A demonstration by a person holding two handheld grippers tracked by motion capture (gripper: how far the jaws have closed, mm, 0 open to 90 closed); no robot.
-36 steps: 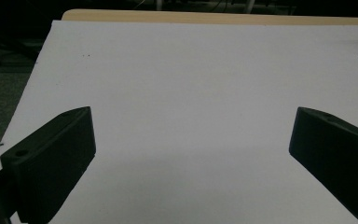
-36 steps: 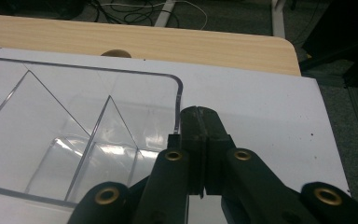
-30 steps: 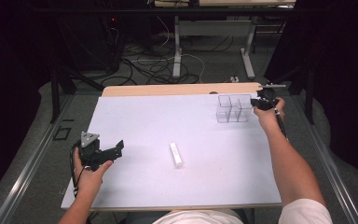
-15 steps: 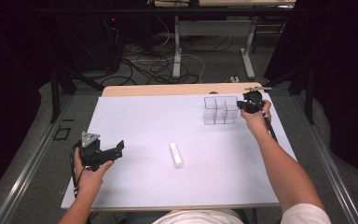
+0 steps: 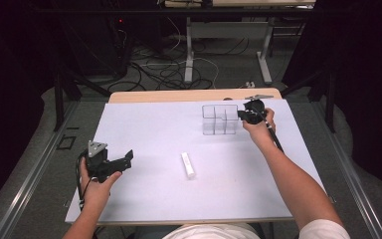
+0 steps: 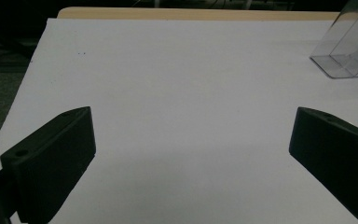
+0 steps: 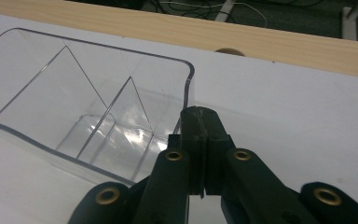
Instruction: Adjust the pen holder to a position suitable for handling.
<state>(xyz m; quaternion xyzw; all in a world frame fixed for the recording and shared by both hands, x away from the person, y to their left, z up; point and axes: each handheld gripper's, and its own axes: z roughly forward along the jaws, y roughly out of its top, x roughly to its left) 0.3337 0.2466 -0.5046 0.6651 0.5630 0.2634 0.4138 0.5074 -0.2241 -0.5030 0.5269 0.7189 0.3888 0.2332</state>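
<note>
**Clear divided box gripped by its wall at table's far right**

Clear divided box (image 5: 220,119) is pinched at its near-right wall by the closed right gripper (image 5: 246,116), seemingly for dragging. Left gripper (image 5: 122,162) is held wide and empty; a white stick (image 5: 188,165) lies mid-table.

No text, label or number can be read — none anywhere.
</note>
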